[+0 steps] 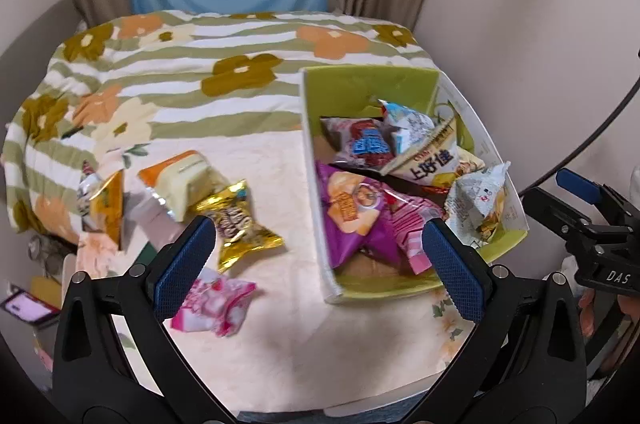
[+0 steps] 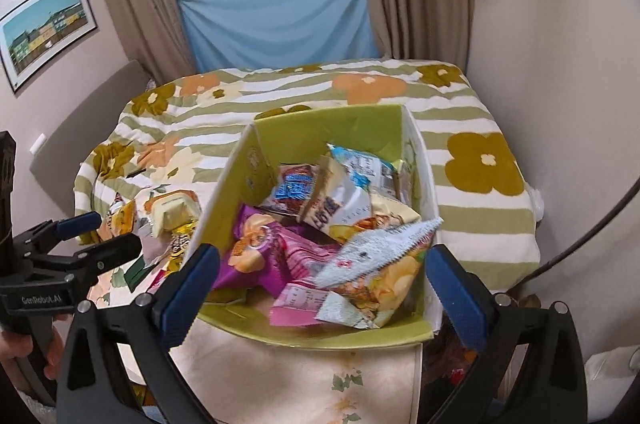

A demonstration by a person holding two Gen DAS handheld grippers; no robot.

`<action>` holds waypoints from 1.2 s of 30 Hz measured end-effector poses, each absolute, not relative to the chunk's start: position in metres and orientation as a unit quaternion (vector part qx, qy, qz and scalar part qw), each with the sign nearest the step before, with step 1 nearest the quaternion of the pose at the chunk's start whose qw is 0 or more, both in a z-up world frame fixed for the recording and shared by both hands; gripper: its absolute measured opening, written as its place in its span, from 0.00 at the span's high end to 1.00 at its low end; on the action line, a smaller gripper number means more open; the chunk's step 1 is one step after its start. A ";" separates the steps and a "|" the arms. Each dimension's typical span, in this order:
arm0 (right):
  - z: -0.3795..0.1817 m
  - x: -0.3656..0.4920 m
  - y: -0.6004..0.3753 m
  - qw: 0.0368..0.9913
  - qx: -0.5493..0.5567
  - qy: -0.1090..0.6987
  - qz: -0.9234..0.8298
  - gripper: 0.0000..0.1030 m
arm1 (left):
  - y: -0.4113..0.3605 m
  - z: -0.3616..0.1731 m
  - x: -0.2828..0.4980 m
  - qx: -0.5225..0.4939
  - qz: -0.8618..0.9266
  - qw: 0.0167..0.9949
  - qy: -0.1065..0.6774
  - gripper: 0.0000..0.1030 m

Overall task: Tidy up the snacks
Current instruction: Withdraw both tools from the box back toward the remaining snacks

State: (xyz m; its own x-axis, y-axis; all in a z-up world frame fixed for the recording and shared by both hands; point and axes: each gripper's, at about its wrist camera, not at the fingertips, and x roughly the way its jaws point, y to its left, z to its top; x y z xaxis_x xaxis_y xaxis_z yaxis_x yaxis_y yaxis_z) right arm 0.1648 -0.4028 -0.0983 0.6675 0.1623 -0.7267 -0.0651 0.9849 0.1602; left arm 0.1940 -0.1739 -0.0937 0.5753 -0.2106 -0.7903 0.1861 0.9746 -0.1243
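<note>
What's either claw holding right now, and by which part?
Nothing. The left claw is open over the table with no packet between its pads. The right claw is open above the green box, empty, with the silver chip bag lying loose inside.

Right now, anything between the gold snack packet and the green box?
No. Left wrist view shows only bare cream tablecloth between the gold packet and the green box wall.

Open box (image 1: 316, 160) sits on the table's (image 1: 280, 344) right side, holding piled snack packets (image 1: 352, 208). Loose packets (image 1: 236, 220) lie left of it. Bed (image 1: 180, 64) stands behind the table.
</note>
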 end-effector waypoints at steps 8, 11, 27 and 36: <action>-0.077 0.154 -0.348 0.919 0.036 0.382 0.089 0.01 | -0.100 -0.087 0.181 -0.024 -0.088 0.890 0.446 0.01; -0.073 0.152 -0.323 0.918 0.051 0.381 0.100 0.01 | -0.067 -0.083 0.177 -0.024 -0.080 0.894 0.440 0.01; -0.121 0.154 -0.171 0.897 0.044 0.436 0.065 0.01 | 0.081 -0.138 0.188 0.000 -0.105 0.863 0.493 0.01; -0.188 0.155 -0.130 0.864 0.094 0.495 -0.001 0.01 | 0.084 -0.206 0.217 0.049 -0.193 0.823 0.532 0.01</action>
